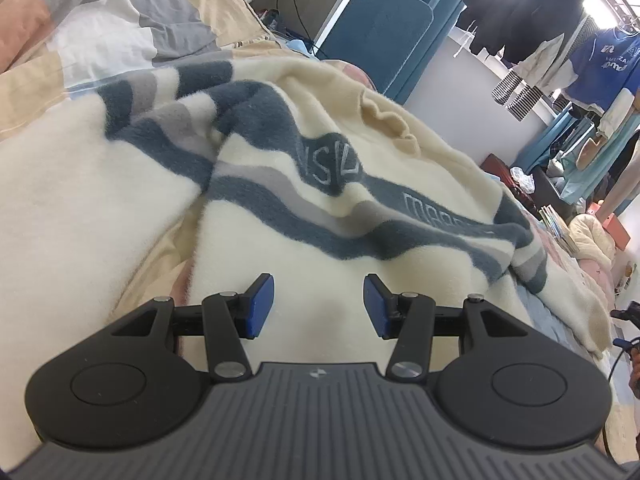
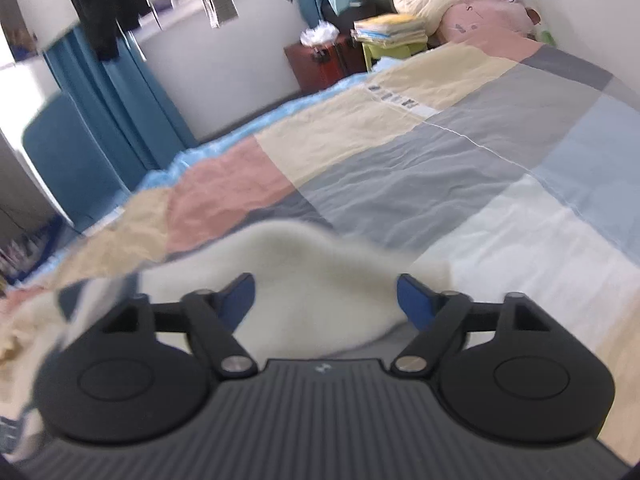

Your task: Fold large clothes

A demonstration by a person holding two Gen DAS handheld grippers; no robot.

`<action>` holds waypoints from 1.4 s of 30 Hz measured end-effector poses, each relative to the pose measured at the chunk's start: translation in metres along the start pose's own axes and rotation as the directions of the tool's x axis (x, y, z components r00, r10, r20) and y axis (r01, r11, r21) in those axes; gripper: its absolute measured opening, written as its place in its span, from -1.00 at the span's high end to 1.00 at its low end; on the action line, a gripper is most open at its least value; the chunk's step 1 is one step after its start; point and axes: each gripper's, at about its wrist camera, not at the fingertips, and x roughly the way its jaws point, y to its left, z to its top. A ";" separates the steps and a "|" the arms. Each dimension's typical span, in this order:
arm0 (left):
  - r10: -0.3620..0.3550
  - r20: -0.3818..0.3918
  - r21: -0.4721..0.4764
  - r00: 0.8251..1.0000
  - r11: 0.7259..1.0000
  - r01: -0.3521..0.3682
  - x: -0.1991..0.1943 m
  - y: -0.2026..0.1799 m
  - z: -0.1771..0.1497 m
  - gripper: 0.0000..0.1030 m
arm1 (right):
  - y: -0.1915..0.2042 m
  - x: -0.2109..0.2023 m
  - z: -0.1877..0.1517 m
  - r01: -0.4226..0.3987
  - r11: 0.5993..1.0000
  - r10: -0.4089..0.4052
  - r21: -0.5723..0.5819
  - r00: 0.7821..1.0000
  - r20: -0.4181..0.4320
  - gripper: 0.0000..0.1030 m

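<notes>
A large cream fleece sweater [image 1: 280, 152] with dark blue and grey wavy stripes lies rumpled on the bed, filling the left wrist view. My left gripper [image 1: 319, 306] is open just above its plain cream lower part, holding nothing. In the right wrist view a cream edge of the same sweater [image 2: 320, 280] lies bunched between and under the fingers of my right gripper [image 2: 326, 300], which is open. The jaws stand wide apart and do not pinch the cloth. This view is blurred by motion.
The bed has a patchwork cover [image 2: 440, 168] in pink, cream, grey and blue. A blue chair [image 1: 376, 36] and hanging clothes [image 1: 560, 40] stand beyond the bed. A dark red cabinet [image 2: 320, 64], stacked books and piled bedding [image 2: 460, 4] sit at the bed's far end.
</notes>
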 end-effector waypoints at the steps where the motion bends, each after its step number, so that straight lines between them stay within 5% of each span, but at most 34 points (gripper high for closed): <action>1: -0.001 0.001 0.000 1.000 1.000 0.001 -0.001 0.000 0.000 -0.08 | -0.001 -0.009 -0.004 -0.030 0.999 0.030 0.020 1.000 0.006 -0.54; 5: -0.007 0.007 0.001 1.000 1.000 0.007 -0.002 -0.002 -0.001 -0.08 | 0.003 -0.037 -0.029 -0.147 0.986 0.148 0.080 0.989 -0.001 -0.55; 11: 0.002 -0.004 -0.024 1.000 1.000 -0.002 0.002 0.002 -0.003 -0.08 | 0.016 -0.022 -0.077 -0.311 0.930 0.332 0.198 0.939 -0.088 -0.55; 19: 0.031 -0.025 -0.002 0.999 1.000 -0.031 0.011 0.000 -0.008 -0.08 | -0.001 0.060 -0.082 -0.292 0.885 0.297 0.361 0.954 0.043 -0.52; 24: 0.067 -0.068 0.027 0.995 0.998 -0.065 0.025 -0.003 -0.009 -0.08 | -0.003 0.090 -0.053 -0.261 0.904 0.231 0.339 0.965 0.126 -0.41; 27: 0.089 -0.078 0.056 0.993 0.995 -0.085 0.031 -0.006 -0.010 -0.08 | -0.002 0.106 -0.035 -0.207 0.932 0.171 0.299 0.975 0.142 0.09; 28: 0.095 -0.081 0.060 0.992 0.994 -0.090 0.032 -0.008 -0.010 -0.08 | -0.002 0.111 -0.029 -0.173 0.943 0.139 0.285 0.981 0.138 0.41; 31: 0.103 -0.087 0.058 0.991 0.993 -0.098 0.035 -0.009 -0.008 -0.08 | -0.007 0.118 -0.016 -0.163 0.948 0.129 0.272 0.982 0.139 0.72; 37: 0.118 -0.092 0.072 0.989 0.991 -0.112 0.036 -0.013 -0.006 -0.08 | 0.029 0.098 0.016 -0.157 0.982 0.133 0.101 0.968 0.213 0.79; 42: 0.107 -0.094 0.073 0.990 0.992 -0.101 0.034 -0.011 -0.006 -0.08 | 0.090 0.045 0.037 -0.182 0.977 0.206 -0.109 0.936 0.284 0.80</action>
